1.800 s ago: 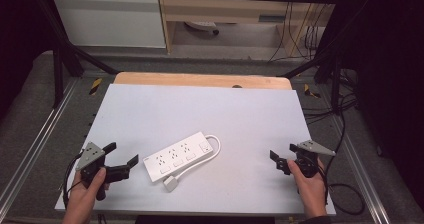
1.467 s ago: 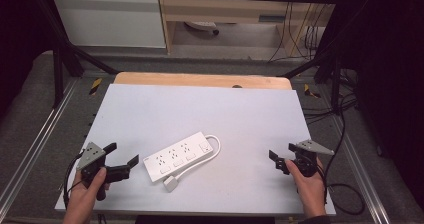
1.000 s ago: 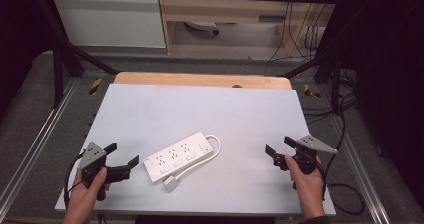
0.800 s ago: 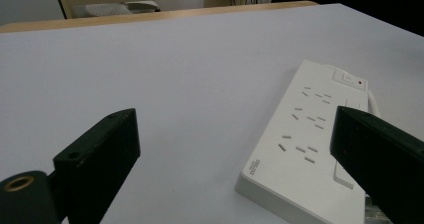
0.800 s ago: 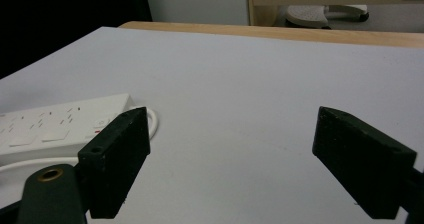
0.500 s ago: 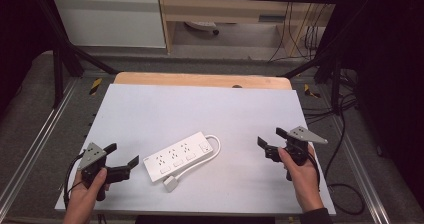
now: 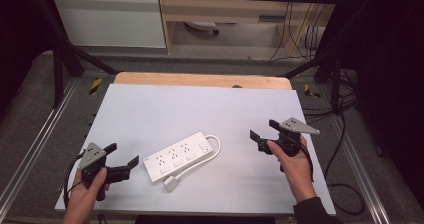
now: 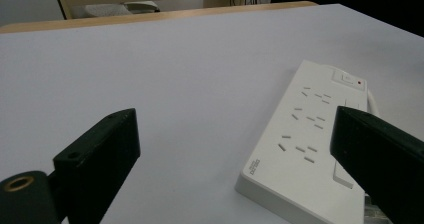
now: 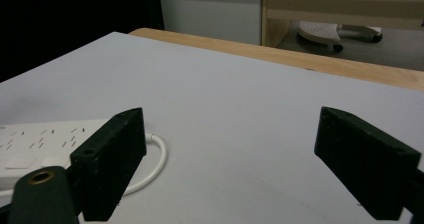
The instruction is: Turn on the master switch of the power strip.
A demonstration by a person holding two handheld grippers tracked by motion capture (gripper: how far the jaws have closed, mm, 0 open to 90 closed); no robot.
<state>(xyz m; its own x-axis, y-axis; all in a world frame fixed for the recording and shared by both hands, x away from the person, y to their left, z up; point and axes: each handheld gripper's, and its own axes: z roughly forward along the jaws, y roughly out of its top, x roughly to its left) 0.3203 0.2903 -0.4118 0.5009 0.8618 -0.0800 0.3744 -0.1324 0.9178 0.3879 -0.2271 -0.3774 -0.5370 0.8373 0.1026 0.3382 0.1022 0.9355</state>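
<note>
Right tool (image 7: pixel 261 136) at right-centre of high view, jaws spread wide, nothing between them, tips aimed toward frame's left. Left tool (image 7: pixel 121 160) at lower left of high view, jaws spread, empty, tips pointing right toward power strip (image 7: pixel 179 156). White power strip lies flat on tabletop (image 7: pixel 200 104), lower centre of frame, angled up to right; near end just beside left tool tips, apart from right tool. White cord (image 7: pixel 214 146) loops from strip's right end, back under to plug (image 7: pixel 170 184) below strip.
</note>
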